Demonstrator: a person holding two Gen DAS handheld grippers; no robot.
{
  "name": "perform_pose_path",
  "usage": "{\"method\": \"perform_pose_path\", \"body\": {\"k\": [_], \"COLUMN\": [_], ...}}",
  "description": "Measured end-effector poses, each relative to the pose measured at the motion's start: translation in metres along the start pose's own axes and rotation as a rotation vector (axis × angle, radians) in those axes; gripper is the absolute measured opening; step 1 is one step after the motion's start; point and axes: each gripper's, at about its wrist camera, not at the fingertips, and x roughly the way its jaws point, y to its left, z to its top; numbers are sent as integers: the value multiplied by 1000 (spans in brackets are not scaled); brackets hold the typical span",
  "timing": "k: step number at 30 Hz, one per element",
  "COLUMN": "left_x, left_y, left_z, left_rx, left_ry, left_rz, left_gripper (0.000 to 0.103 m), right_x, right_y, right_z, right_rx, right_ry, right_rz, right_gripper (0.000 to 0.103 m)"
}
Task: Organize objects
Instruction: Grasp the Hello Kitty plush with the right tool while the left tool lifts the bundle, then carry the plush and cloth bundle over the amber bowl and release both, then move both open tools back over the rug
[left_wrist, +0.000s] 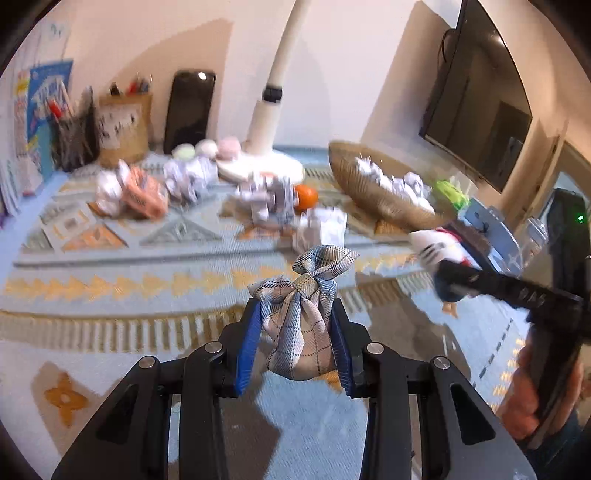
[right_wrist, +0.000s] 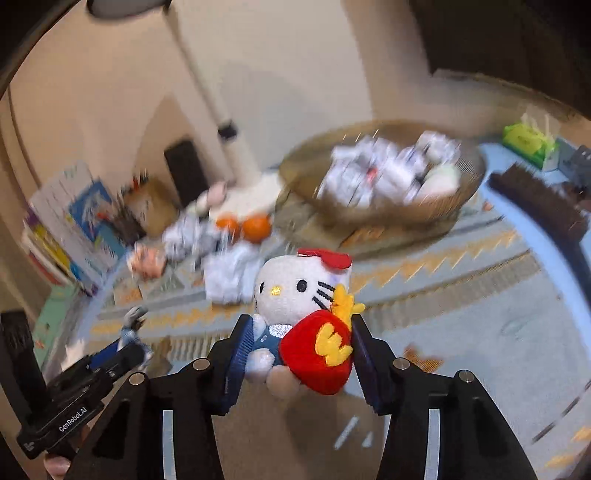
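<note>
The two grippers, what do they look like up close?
Both are matte black linkage frames with silver round pivot pins and ribbed blue pads on the fingers. The left gripper shows white "GenRobot.AI" lettering on its black body in the right wrist view. The right gripper looks built the same. No cables or sleeves visible.

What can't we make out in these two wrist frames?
- Basket contents: right wrist view, motion blur; white crumpled shapes only.
- Pouch underside: left wrist view, hidden by the left gripper.
- Plush toy legs: right wrist view, partly covered by the right gripper.
</note>
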Motion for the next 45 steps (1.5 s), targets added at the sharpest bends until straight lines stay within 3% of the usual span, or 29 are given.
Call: {"method": "perform_pose_path", "body": {"k": [5,7,9,10,13,18,23,24,26,27,30,33,37,43,45], "left_x": [-38,-43,-40,-33,-5,63,113,123,136,142,140,120,62,-49,-87], "left_y": [-20,-34,-50,-60,-88,-126,-145,-148,-152,-153,-150,-138,-117,-72,-57], "left_z": [54,82,109,125,152,167,168,169,169,168,160,154,146,143,140], "left_rx": [4,23,10,5,44,102,109,108,119,122,137,137,130,138,125], "left_ry": [-153,-200,-251,-270,-272,-224,-187,-179,-137,-117,-126,-111,-160,-228,-253], "left_rz": [-4,-1,49,31,-46,-49,-47,-55,-76,-87,-51,-51,-17,152,214], "left_gripper": [33,33,33,33,33,33,34,38,66,92,96,96,96,96,96], "right_x": [-47,-62,-72,-74,-71,-43,-11,-5,9,16,16,-2,-25,-45,-39], "right_y": [-27,-38,-48,-51,-60,-74,-84,-87,-94,-95,-101,-104,-87,-27,-6], "right_z": [60,83,103,113,133,154,169,171,172,174,170,159,139,97,79], "right_rx": [21,39,60,68,82,118,139,150,151,140,131,145,105,1,-40], "right_ry": [-141,-206,-266,-292,-335,-336,-292,-284,-245,-209,-197,-204,-193,-151,-131], "right_rz": [1,9,0,-22,-57,-156,-172,-171,-161,-157,-175,-152,-91,96,108], "right_gripper": [51,51,51,51,51,51,52,59,81,81,81,81,81,86,89]}}
